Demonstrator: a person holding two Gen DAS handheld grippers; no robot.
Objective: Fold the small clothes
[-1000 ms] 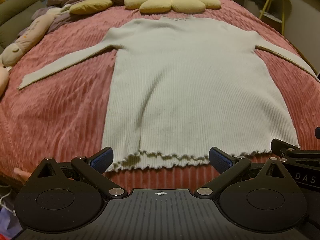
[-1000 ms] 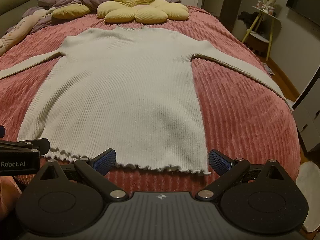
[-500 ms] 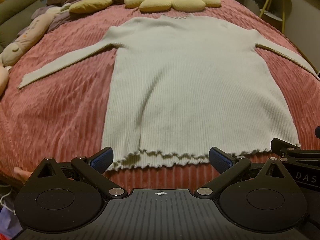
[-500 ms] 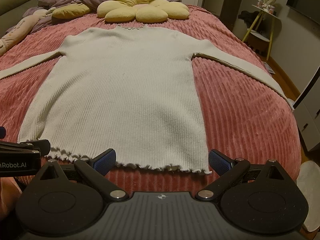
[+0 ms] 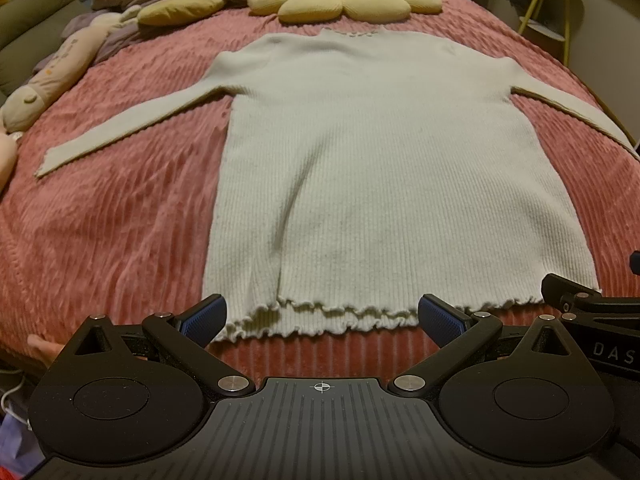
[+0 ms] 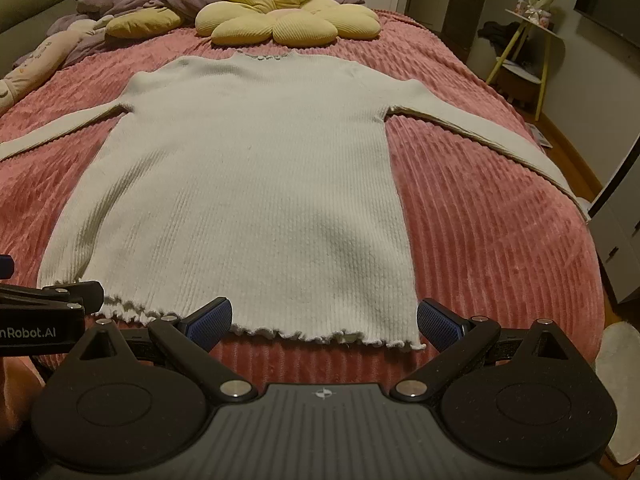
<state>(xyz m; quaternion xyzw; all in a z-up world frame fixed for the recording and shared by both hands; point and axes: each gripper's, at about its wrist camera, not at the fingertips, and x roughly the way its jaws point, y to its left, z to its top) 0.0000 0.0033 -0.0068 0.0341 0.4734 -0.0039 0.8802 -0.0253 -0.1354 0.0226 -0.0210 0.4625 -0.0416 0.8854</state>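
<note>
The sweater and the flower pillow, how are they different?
The sweater is pale cream and lies flat; the flower pillow is yellow and puffy. The sweater has long sleeves spread out; the pillow has round petals. The sweater is near the grippers; the pillow sits far back. Both are ribbed and rest on the pink bedspread.

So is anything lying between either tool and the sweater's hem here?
Nothing visible. The left tool and right tool are both open just short of the ruffled hem of the sweater, with only bare pink bedspread between. The flower pillow sits beyond the collar, clear of the sweater.
</note>
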